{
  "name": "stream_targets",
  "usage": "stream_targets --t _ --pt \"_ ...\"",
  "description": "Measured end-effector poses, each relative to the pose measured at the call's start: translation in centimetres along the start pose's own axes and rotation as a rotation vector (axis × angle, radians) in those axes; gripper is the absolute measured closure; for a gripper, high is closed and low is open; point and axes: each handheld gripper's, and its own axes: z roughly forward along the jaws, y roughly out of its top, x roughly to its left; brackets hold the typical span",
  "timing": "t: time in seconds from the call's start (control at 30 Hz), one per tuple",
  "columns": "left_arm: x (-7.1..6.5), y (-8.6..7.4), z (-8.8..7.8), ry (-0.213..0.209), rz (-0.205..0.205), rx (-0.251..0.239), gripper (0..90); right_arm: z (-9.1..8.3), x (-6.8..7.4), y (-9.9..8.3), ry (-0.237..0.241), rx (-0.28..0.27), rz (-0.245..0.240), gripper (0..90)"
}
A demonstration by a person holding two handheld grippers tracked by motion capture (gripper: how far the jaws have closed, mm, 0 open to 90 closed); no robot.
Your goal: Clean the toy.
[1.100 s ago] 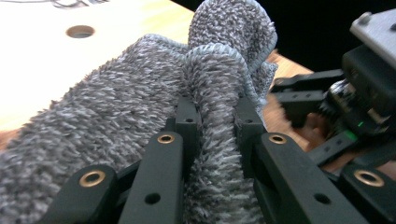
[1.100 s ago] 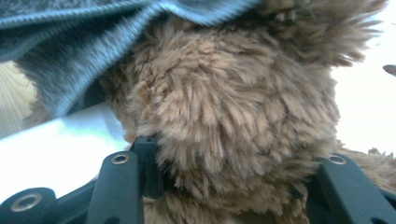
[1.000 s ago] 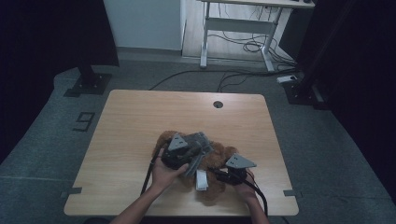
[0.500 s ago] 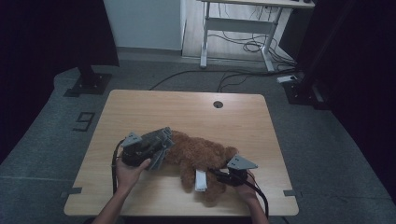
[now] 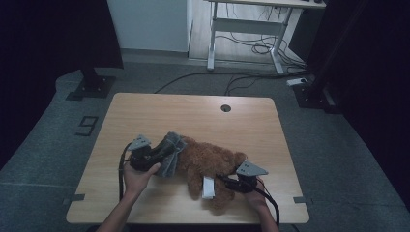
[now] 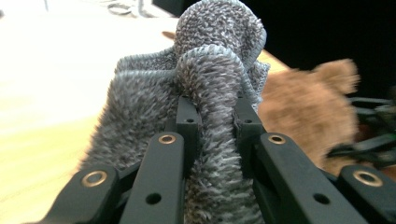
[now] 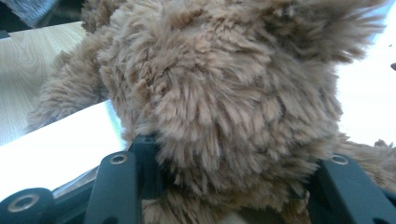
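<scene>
Clearly, the left gripper (image 5: 167, 149) has its jaws pinched tight on a fold of the grey fuzzy cloth (image 6: 205, 93), at the left end of the brown teddy bear (image 5: 210, 162) lying on the wooden counter (image 5: 193, 111). At the bear's right end, the right gripper (image 7: 229, 186) clasps a furry part of the bear between its jaws.

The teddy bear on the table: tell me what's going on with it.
A person works on a brown teddy bear lying on the wooden table. The left claw is shut on a fold of grey fuzzy cloth at the bear's left end. The right claw grips the bear's furry body.
</scene>
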Motion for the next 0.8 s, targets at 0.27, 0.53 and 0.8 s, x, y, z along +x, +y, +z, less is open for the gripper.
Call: stream_targets --t 0.27,0.53,0.8 --pt "-7.8 1.3 5.9 -0.147 0.144 0.075 77.4 0.0 -0.1 0.0 0.000 -0.001 0.003 46.0" --pt "-13.1 -0.4 10.7 -0.170 0.278 0.152 77.2 0.0 -0.2 -0.3 0.004 -0.008 0.011 45.9" --pt "-10.6 -1.0 9.0 -0.138 0.229 0.105 77.5 0.0 -0.1 -0.4 0.003 0.004 0.004 46.6"
